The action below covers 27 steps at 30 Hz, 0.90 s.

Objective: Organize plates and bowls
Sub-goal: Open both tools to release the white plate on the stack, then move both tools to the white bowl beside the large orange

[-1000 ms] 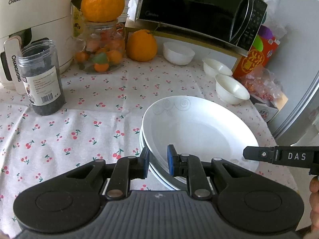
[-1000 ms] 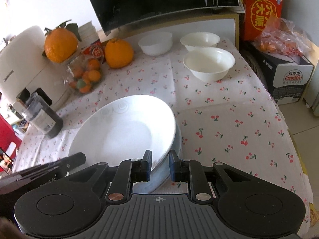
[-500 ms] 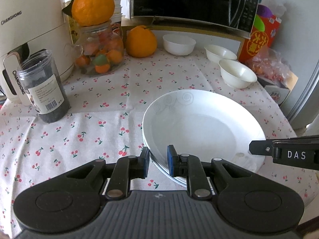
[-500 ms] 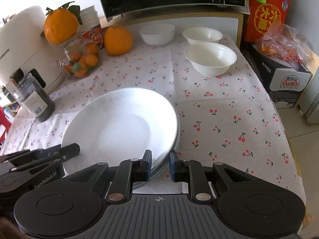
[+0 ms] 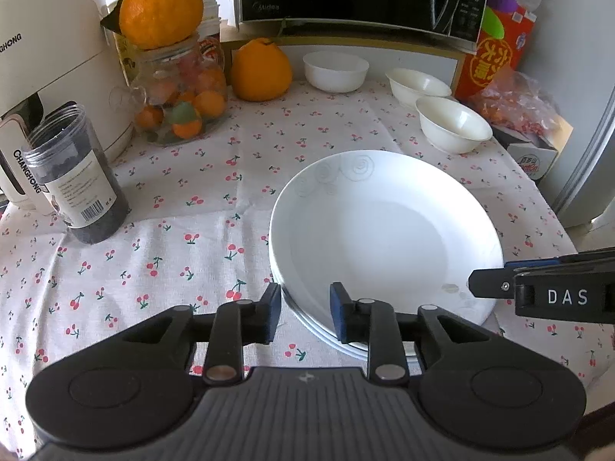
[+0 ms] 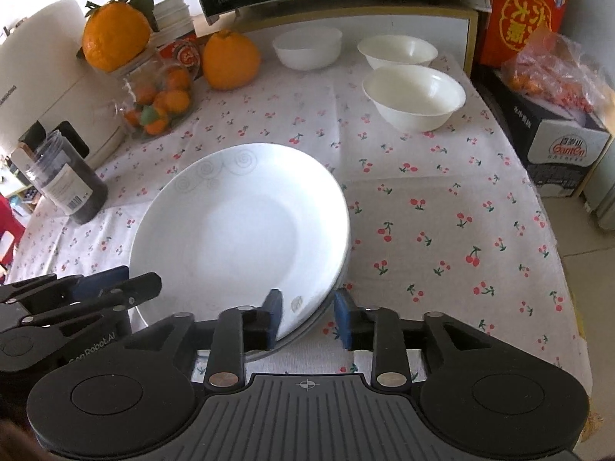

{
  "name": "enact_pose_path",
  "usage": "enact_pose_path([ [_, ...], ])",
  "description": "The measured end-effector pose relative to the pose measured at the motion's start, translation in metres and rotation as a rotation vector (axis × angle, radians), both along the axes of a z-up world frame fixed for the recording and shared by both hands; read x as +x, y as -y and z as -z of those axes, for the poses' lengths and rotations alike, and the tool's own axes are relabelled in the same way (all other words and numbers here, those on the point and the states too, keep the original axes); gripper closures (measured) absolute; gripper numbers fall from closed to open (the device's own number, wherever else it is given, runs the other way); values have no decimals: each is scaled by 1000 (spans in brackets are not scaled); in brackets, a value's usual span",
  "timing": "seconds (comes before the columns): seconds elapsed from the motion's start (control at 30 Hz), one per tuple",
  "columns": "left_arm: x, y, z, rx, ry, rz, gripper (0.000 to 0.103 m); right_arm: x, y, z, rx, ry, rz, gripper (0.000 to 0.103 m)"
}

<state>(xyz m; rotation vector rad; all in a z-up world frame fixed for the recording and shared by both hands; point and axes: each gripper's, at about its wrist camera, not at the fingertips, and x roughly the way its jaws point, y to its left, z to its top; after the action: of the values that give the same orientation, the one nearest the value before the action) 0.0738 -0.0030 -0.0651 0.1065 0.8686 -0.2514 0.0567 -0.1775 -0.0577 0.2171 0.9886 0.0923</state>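
White plate stack (image 5: pixel 384 230) sits mid-table on cherry cloth (image 5: pixel 153 261), near edge between both grippers. Left gripper (image 5: pixel 305 313) opening, near-left rim between jaws, pads look just off it. Right gripper (image 6: pixel 307 317) opening too, near-right rim between jaws, nothing gripped. My take: let go fully, back straight out, don't nudge stack. Bowls (image 6: pixel 413 96) next, probably. Only right view shows red stool (image 6: pixel 9 230); left view shows more of white appliance (image 5: pixel 50 46).

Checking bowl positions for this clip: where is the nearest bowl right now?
In the right wrist view the nearest bowl sits upright on the cloth at upper right, just in front of a second bowl, beyond the plates and left of the black box.
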Motion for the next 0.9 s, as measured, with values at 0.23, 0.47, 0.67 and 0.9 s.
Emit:
enact_pose_path([
  [0.23, 4, -2, -2, -30, -25, -10, 48, 2, 3, -1, 24, -7, 12, 39],
  [0.47, 7, -1, -5, -46, -45, -14, 21, 4, 10, -4, 41, 1, 40, 20],
  [0.67, 15, -3, -8, -57, -67, -49, 3, 12, 25, -12, 76, 24, 94, 11],
  [0.9, 32, -2, -19, -89, -136, -80, 1, 32, 38, -27, 84, 53, 128, 6],
])
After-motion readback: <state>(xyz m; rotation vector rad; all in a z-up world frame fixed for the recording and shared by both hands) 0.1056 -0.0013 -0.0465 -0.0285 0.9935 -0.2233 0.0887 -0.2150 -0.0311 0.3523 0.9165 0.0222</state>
